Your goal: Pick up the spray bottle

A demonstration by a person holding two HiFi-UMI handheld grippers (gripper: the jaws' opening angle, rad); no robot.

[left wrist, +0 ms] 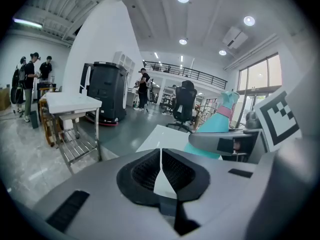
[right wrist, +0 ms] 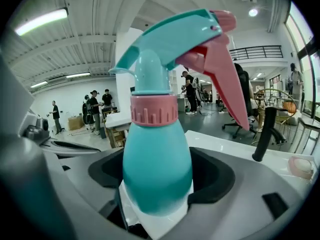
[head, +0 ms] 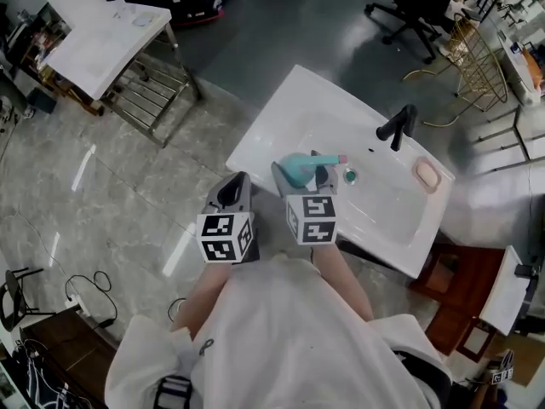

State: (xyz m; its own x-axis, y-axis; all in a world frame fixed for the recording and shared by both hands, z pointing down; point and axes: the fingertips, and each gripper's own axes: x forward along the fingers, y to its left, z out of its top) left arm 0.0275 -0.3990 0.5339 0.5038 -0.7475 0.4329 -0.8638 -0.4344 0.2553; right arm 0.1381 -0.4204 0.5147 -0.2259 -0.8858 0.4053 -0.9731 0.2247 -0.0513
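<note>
Right over the white ceramic washbasin's (head: 387, 207) near-left part, the right gripper (head: 300, 177) clamps a teal plastic spray bottle with pink trigger (right wrist: 157, 161). The left gripper (left wrist: 161, 170), jaws pressed together and empty, hangs just left.

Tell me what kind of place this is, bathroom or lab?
Probably an open lab or workshop hall, not a bathroom: a free-standing white sink, an office chair, a steel-frame table and a mezzanine railing.
</note>
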